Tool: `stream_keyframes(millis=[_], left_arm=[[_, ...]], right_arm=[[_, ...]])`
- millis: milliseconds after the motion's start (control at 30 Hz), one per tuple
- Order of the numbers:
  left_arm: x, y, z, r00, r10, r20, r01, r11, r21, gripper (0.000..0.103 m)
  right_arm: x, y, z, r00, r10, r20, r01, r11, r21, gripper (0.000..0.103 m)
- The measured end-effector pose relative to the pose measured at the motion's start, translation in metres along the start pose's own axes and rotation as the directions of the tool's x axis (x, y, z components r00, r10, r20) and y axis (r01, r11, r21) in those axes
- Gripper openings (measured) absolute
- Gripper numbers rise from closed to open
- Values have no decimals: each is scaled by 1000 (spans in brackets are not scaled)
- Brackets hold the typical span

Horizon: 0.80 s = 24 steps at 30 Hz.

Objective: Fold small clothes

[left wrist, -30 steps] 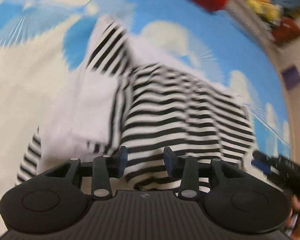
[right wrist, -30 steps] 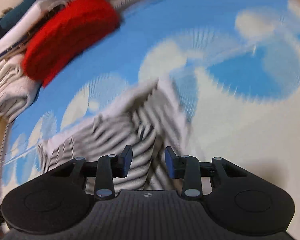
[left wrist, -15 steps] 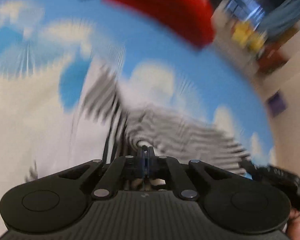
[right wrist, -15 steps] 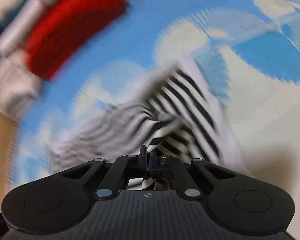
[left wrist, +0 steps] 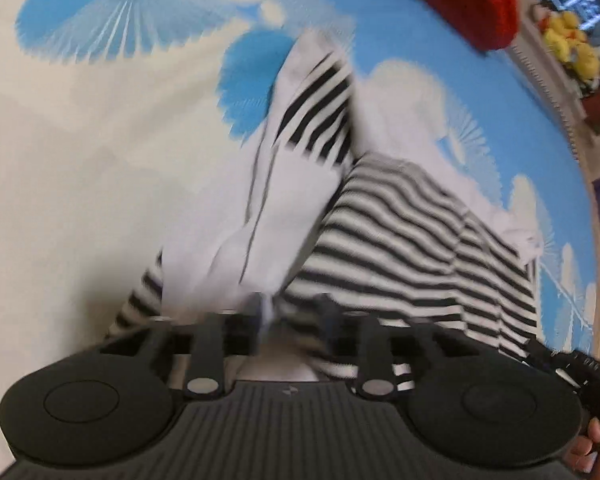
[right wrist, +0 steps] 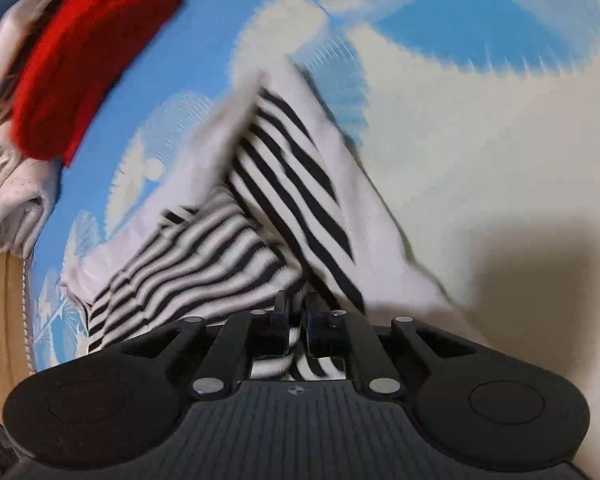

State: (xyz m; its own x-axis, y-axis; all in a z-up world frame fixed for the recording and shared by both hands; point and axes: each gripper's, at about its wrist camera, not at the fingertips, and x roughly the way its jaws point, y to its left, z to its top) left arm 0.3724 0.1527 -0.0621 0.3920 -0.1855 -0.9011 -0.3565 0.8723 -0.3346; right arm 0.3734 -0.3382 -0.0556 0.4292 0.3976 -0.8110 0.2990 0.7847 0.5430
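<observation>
Striped garment [left wrist: 400, 240]: black-and-white stripes with plain white panels, lying crumpled on the sheet directly ahead of both grippers. In the left wrist view a white panel with a narrow striped strip runs from the near centre toward the far centre, and the wider striped body spreads to the right of it. In the right wrist view the same garment [right wrist: 228, 248] shows a striped body to the left and a long striped band edged in white running far from the gripper.

Sheet [left wrist: 80, 160]: blue with cream and white cloud and fan shapes, covering the whole work surface beneath the garment.

Left gripper [left wrist: 292, 316]: pointed steeply down at the near edge of the garment. Its jaws are opening, with a clear gap between them; a blurred fold of white and striped cloth lies in that gap, and the pads do not visibly press on it.

Right gripper [right wrist: 296, 312]: also tilted down at the garment's near edge. Its jaws are opening but stand only narrowly apart, with striped cloth passing between the fingers; whether the pads touch the cloth cannot be told.

Red knit item [right wrist: 84, 60]: at the far left in the right wrist view, resting on a pile of pale folded clothes [right wrist: 12, 200].

Hand [left wrist: 596, 452]: partly visible at the near right corner of the left wrist view.
</observation>
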Motion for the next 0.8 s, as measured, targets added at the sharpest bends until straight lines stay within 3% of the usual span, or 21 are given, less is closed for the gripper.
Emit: stream_keyframes(millis=[33, 100, 200, 233, 267, 300, 333, 400, 467, 500, 567, 600, 667, 733, 767, 800], left_arm=[[-7, -5, -1, 1000, -2, 17, 2, 1000, 12, 46], [-5, -8, -2, 1000, -6, 20, 6, 1000, 18, 46], [7, -11, -6, 1000, 19, 4, -19, 1000, 20, 39], [12, -11, -5, 1000, 27, 3, -27, 999, 27, 34], [14, -12, -2, 1000, 31, 5, -31, 999, 33, 20], [11, -12, -1, 999, 35, 19, -36, 999, 36, 4], [4, -12, -1, 998, 26, 56, -28, 999, 33, 4], [-12, -16, 1, 991, -10, 132, 4, 999, 43, 4], [-18, -20, 2, 985, -8, 172, -4, 997, 72, 4], [-14, -20, 2, 987, 21, 156, -33, 997, 77, 4], [2, -10, 2, 995, 89, 53, -91, 995, 37, 7], [8, -2, 2, 996, 89, 8, -89, 996, -4, 7], [0, 4, 4, 998, 60, 36, -58, 997, -58, 7], [-19, -4, 7, 992, 27, 122, -26, 1000, -8, 8], [-28, -11, 8, 986, -7, 164, 2, 999, 32, 8], [-33, -17, 8, 982, -45, 184, 33, 997, 67, 8]], right_arm=[[-6, 5, 1, 999, 7, 32, -6, 1000, -18, 31], [-11, 13, 3, 997, 3, 75, 1, 999, -54, 42], [-2, 18, 1, 998, -30, 63, 36, 994, -106, 42], [3, 17, 0, 998, -46, 44, 51, 993, -106, 41], [7, 14, -1, 998, -52, 28, 55, 994, -99, 40], [11, 13, -2, 999, -49, 12, 49, 995, -88, 21], [12, 11, -3, 1000, -28, 5, 28, 997, -76, 3], [1, 12, -2, 998, 8, 62, -4, 999, -54, 2], [-16, 24, 0, 988, 40, 151, -23, 993, -117, 2], [-21, 27, 1, 985, 41, 170, -19, 991, -131, 2], [-12, 21, 3, 992, 0, 126, 12, 995, -97, 4], [-3, 15, 1, 996, -35, 84, 41, 996, -73, 5], [11, 5, 0, 993, -117, 29, 117, 993, -25, 12], [4, 6, 0, 985, -152, 79, 154, 988, -16, 16], [-6, 8, -2, 979, -154, 132, 159, 987, -28, 22], [-17, 14, -2, 968, -151, 201, 161, 986, -34, 37]])
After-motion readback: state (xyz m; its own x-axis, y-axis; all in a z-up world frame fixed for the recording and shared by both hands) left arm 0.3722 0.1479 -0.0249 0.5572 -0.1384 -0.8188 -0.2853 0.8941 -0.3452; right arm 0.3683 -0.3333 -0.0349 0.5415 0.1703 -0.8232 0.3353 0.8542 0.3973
